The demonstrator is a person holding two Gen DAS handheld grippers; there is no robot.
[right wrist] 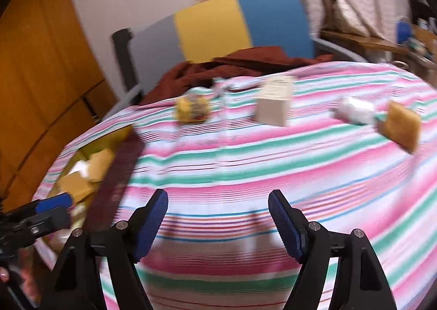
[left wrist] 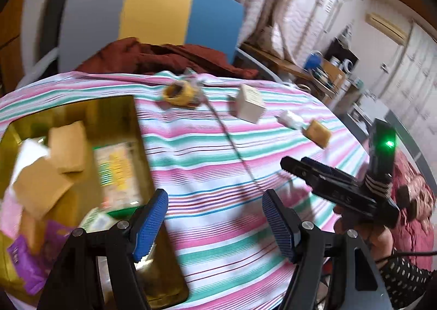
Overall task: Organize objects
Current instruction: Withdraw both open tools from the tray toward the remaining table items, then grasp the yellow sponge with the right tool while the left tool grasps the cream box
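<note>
A gold tin box (left wrist: 136, 129) lies open at the left of the striped tablecloth (left wrist: 218, 173), holding brown packets (left wrist: 67, 147), a green-and-yellow packet and purple wrappers. Farther back lie a yellow tape roll (left wrist: 177, 94), a beige box (left wrist: 250, 106), a white bottle (left wrist: 291, 120) and a tan block (left wrist: 318, 132). My left gripper (left wrist: 215, 224) hovers open over the tin's right edge, nothing between its blue pads. My right gripper (right wrist: 218, 224) is open over bare cloth, with the beige box (right wrist: 274, 103), the tape roll (right wrist: 191, 109), the white bottle (right wrist: 355, 110) and the tan block (right wrist: 401, 125) beyond it.
A chair (left wrist: 153, 17) with grey, yellow and blue panels stands behind the table with a rust-red cloth (left wrist: 164, 57) on its seat. A thin cord (left wrist: 232, 143) runs across the tablecloth. Cluttered shelves (left wrist: 330, 69) are at the back right. Both views are motion-blurred.
</note>
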